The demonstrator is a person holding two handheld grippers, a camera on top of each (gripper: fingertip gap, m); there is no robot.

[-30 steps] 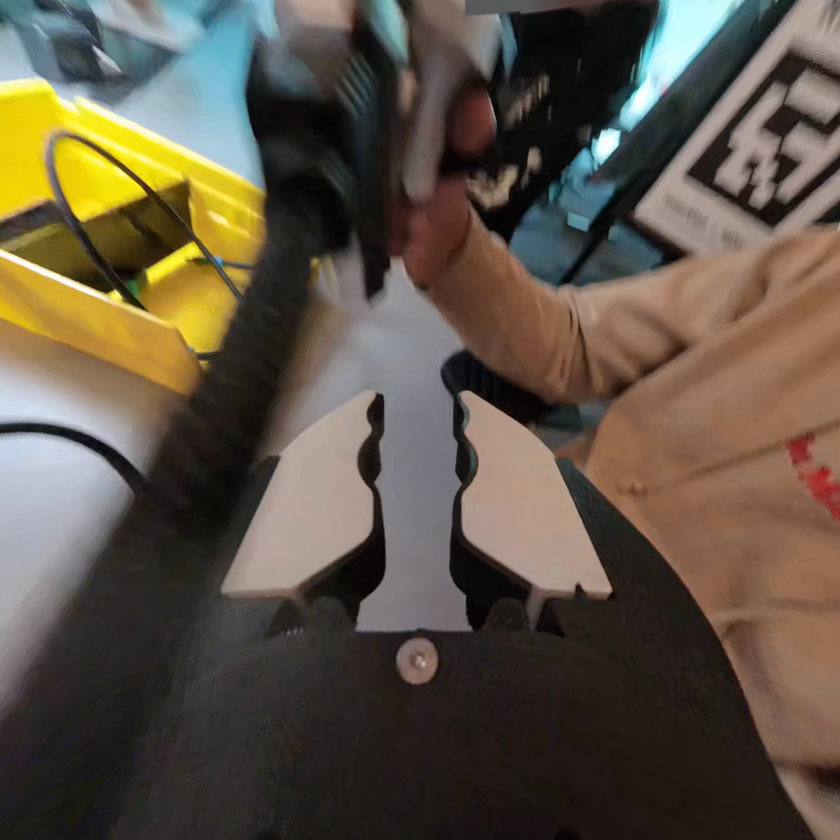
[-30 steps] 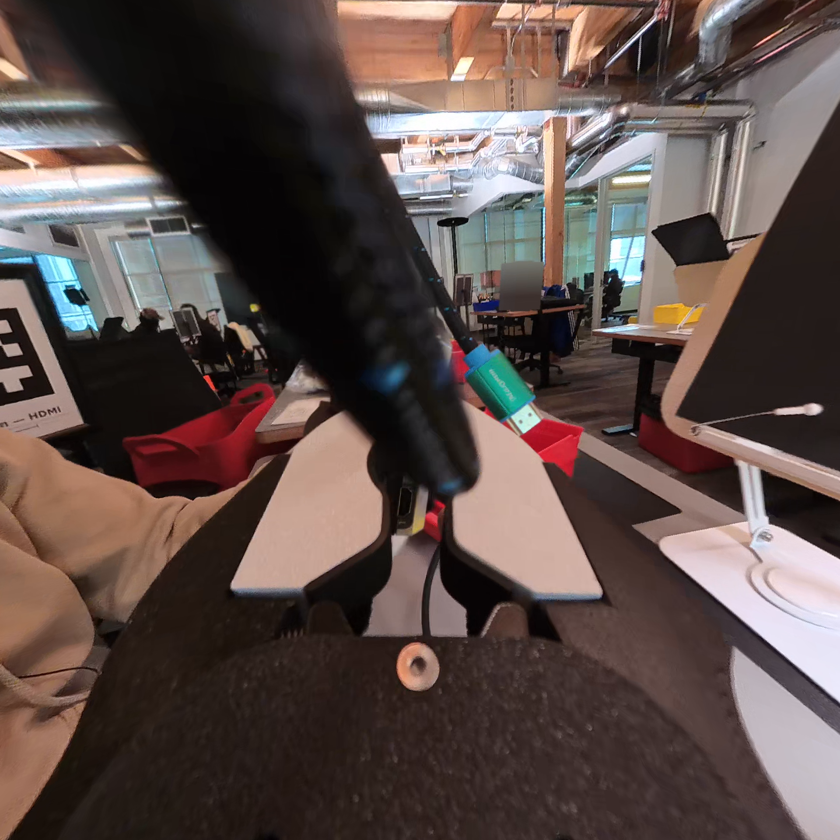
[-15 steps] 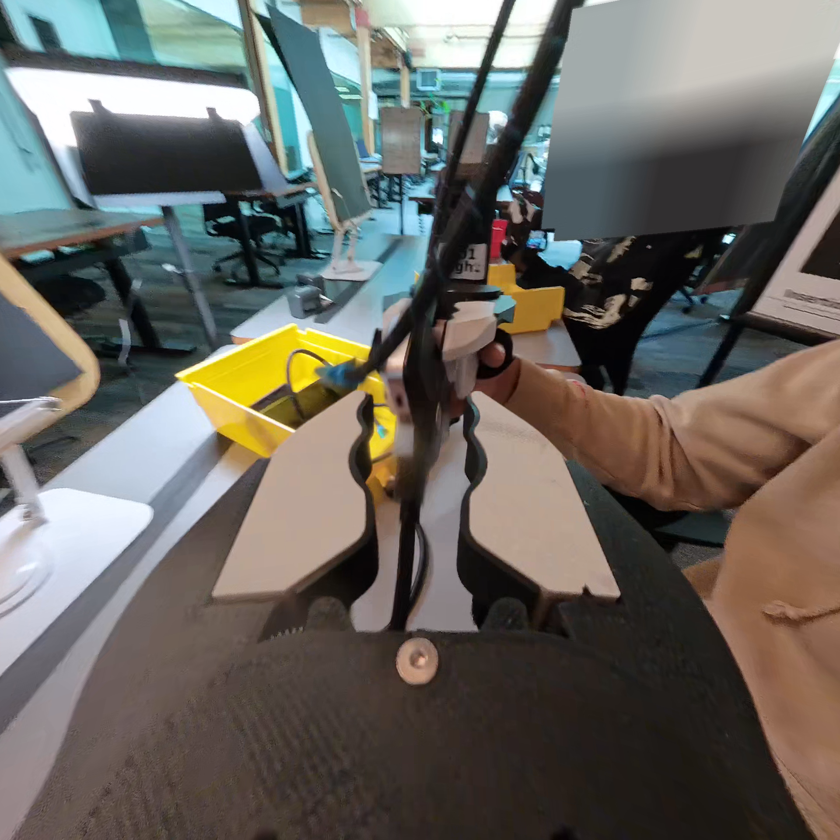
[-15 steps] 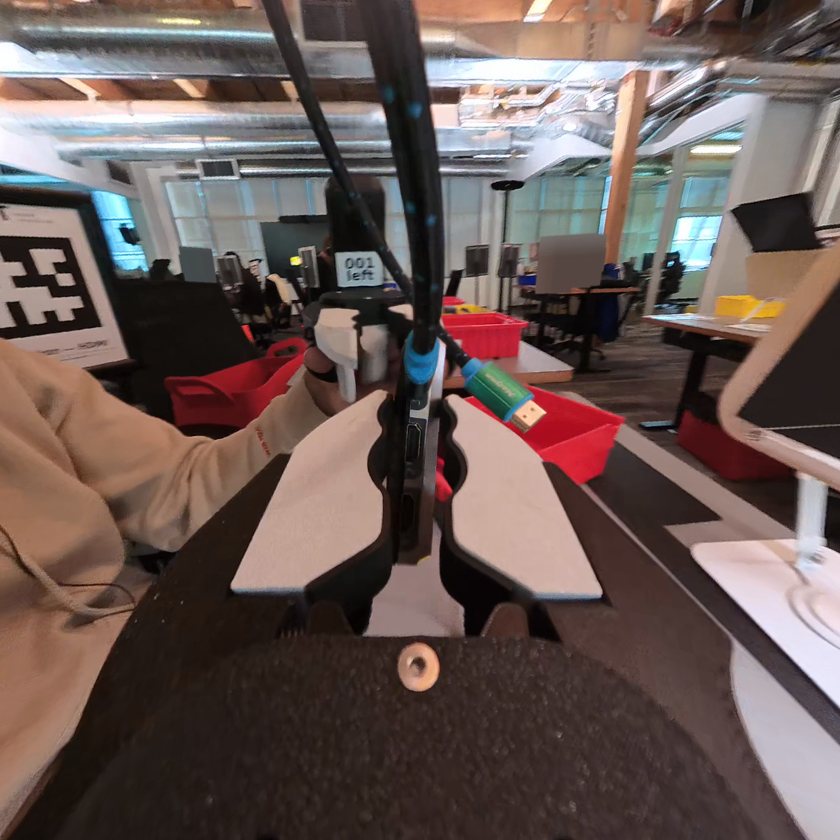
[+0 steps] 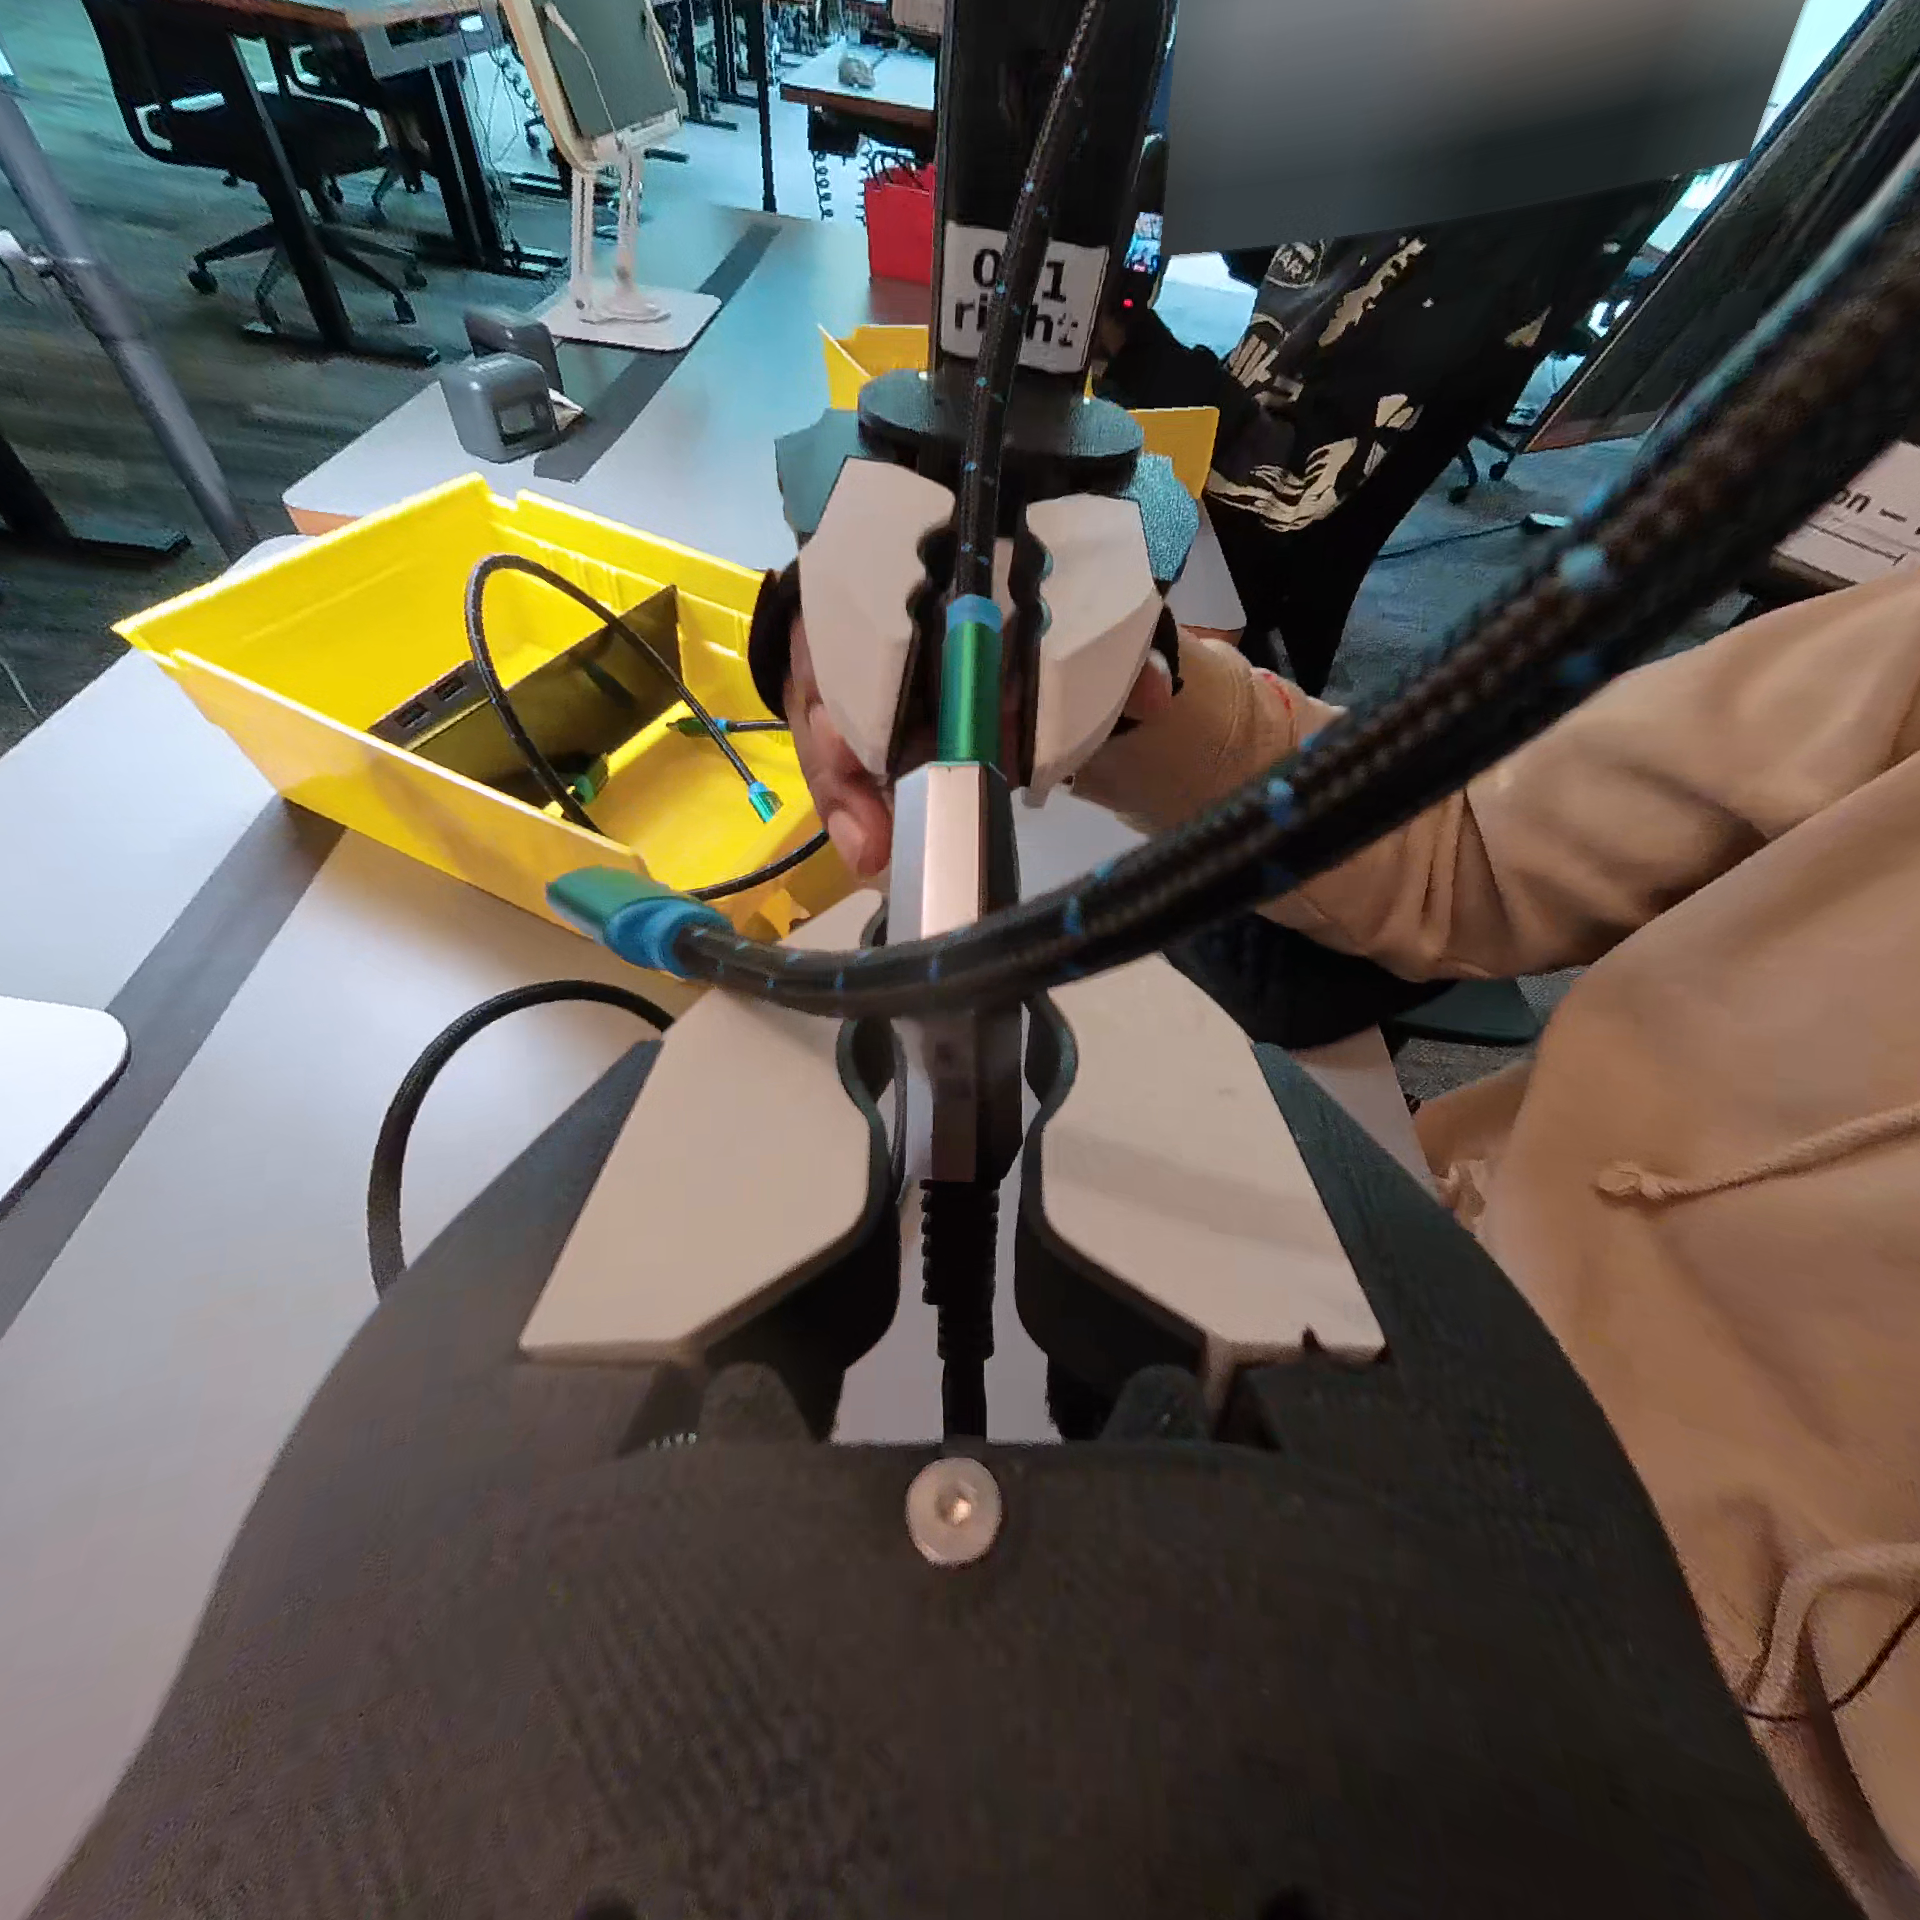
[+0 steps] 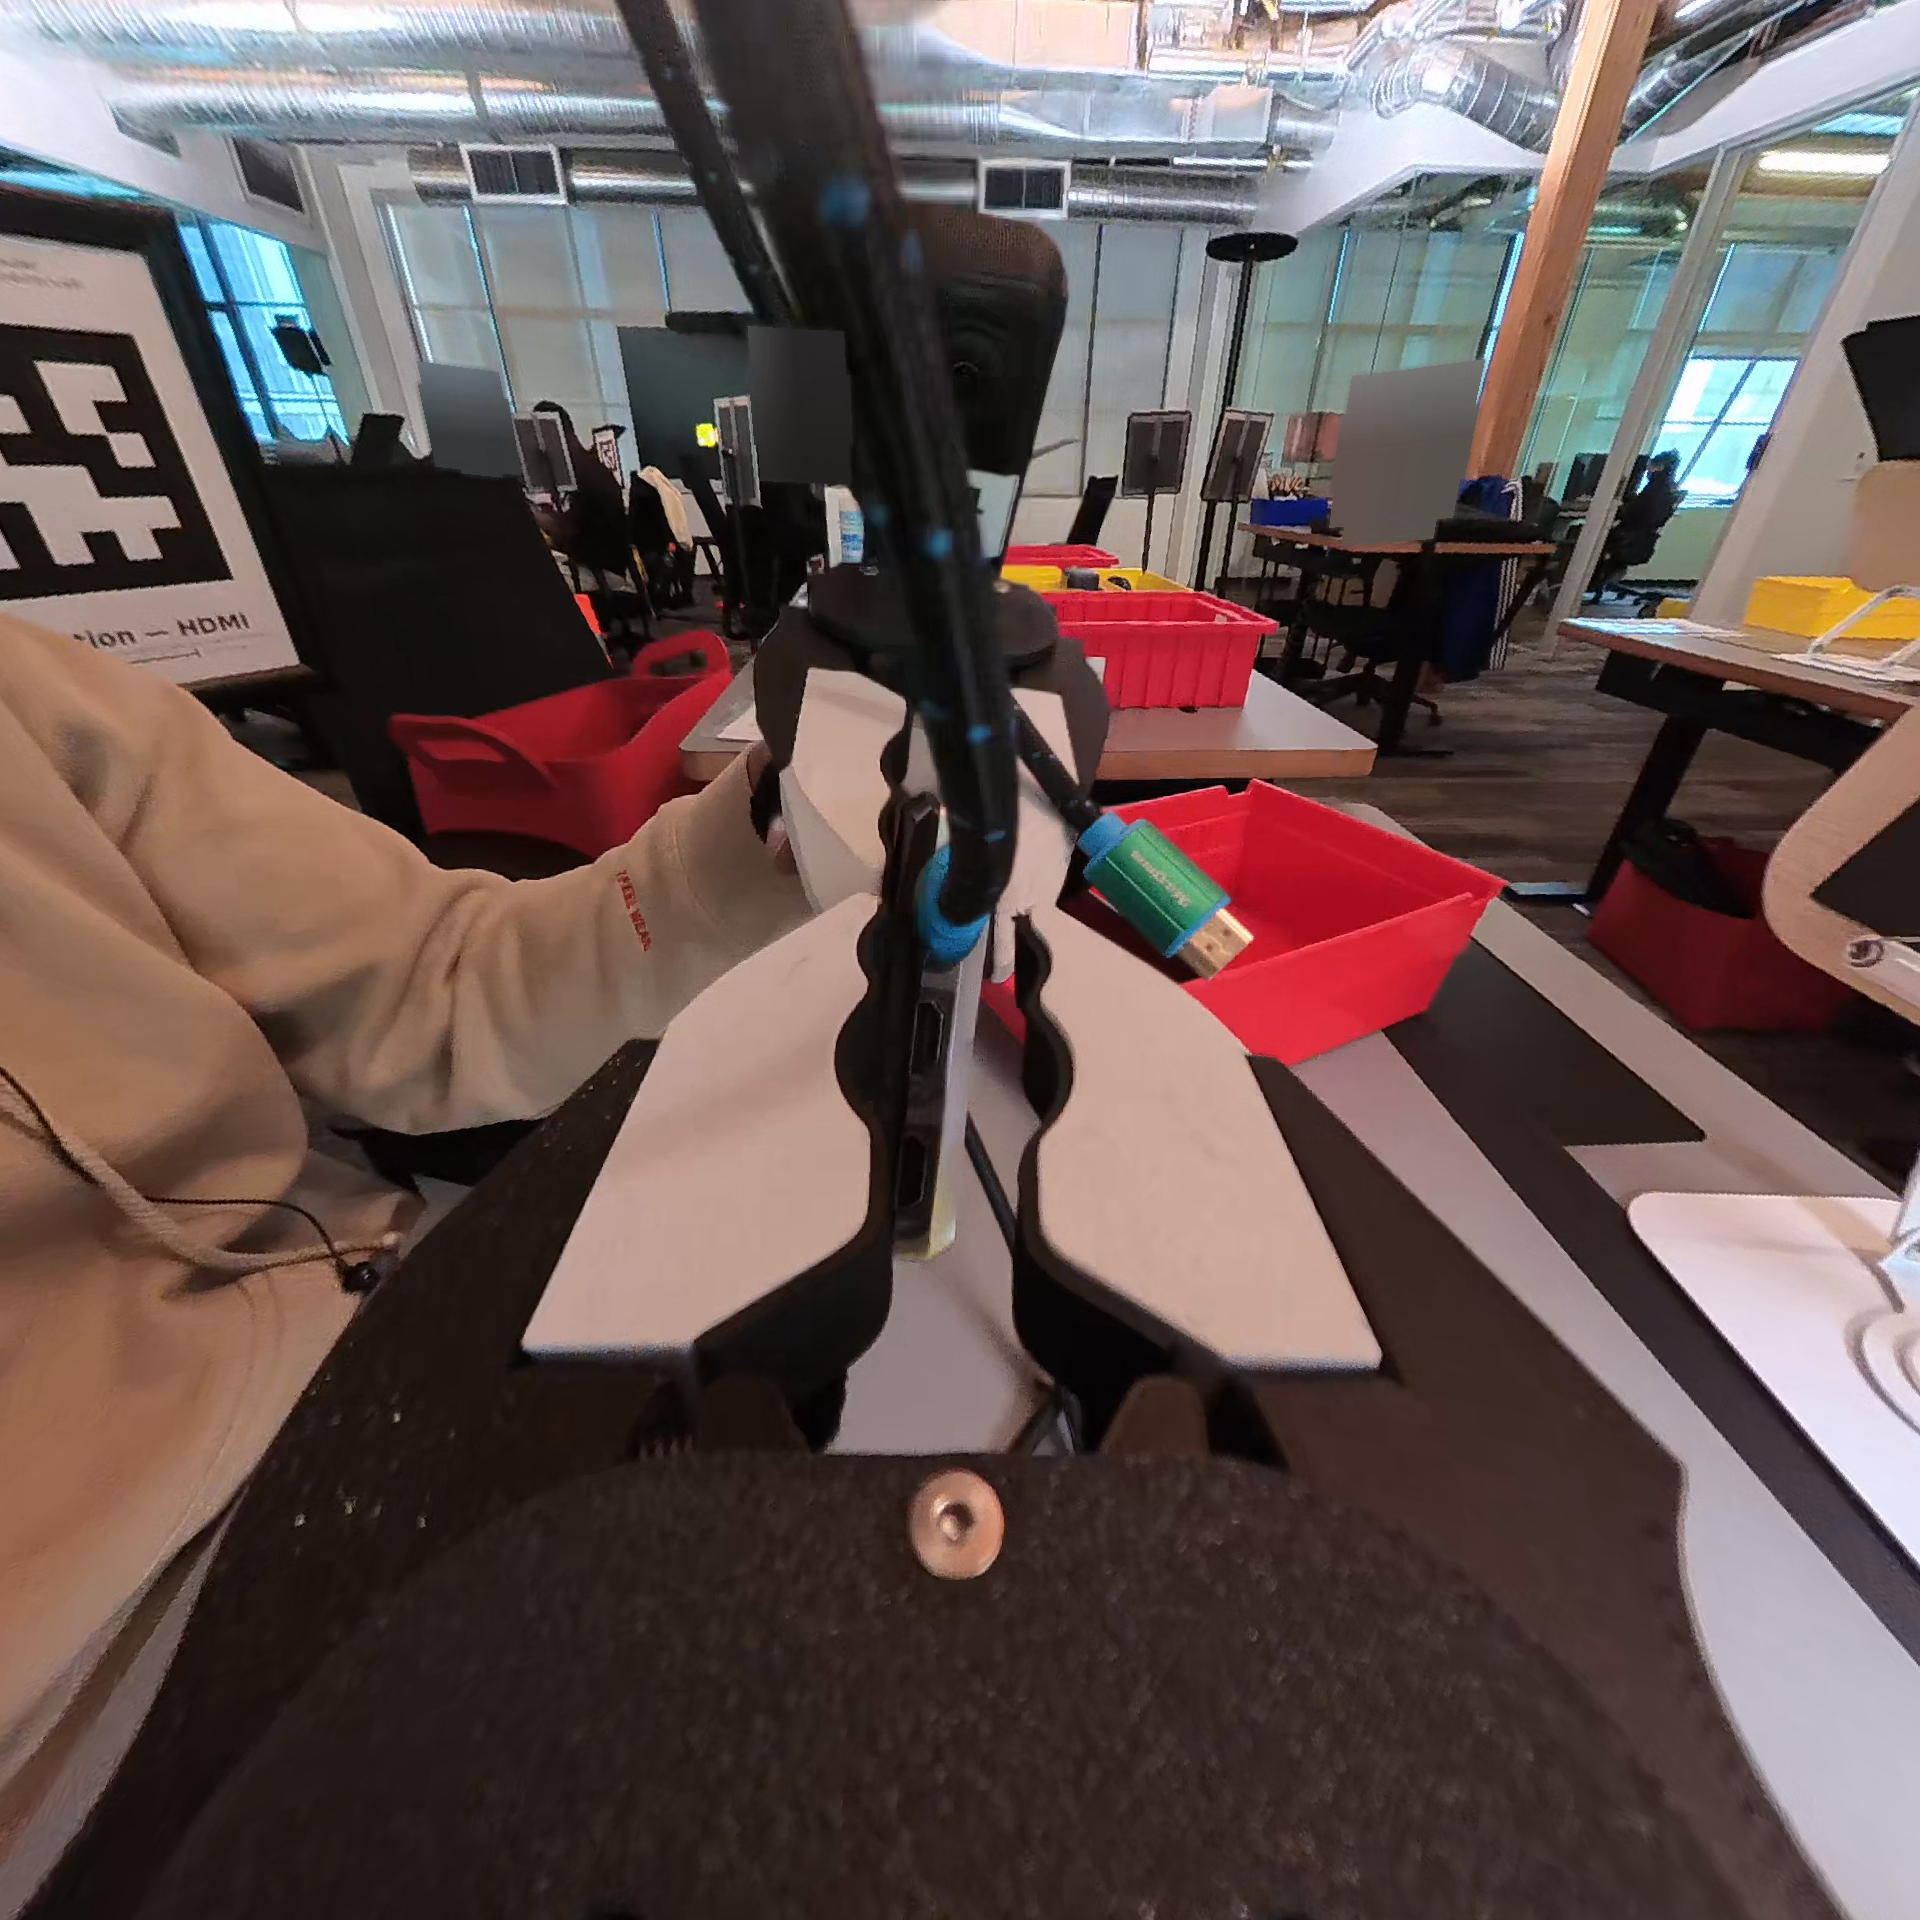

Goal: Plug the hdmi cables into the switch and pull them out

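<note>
My left gripper (image 5: 961, 966) is shut on the slim silver HDMI switch (image 5: 935, 862), held edge-on, with its pigtail cable running back between the fingers. My right gripper (image 5: 966, 779) faces it tip to tip and is shut on a green HDMI plug (image 5: 968, 686) that sits in the switch's top port. In the right wrist view the switch (image 6: 925, 1091) shows two empty ports below the plug's blue collar (image 6: 951, 925). That view also shows my right gripper (image 6: 948, 914) and the left gripper (image 6: 935, 831). A second braided cable's green plug (image 6: 1153, 894) hangs free beside the switch, and it also shows in the left wrist view (image 5: 597, 904).
A yellow bin (image 5: 312, 665) with another switch and cables stands on the grey table (image 5: 156, 1143), left of the grippers. A red bin (image 6: 1351, 914) is on the other side and a red basket (image 6: 561, 748) beyond. A white stand base (image 6: 1766, 1299) is at the right. Beige sleeves (image 5: 1558, 883) reach in. The grippers are tip to tip, or close to it.
A second ago my left gripper was open and empty; now it is shut on the switch. The grippers have come tip to tip and both views have tilted down toward the table.
</note>
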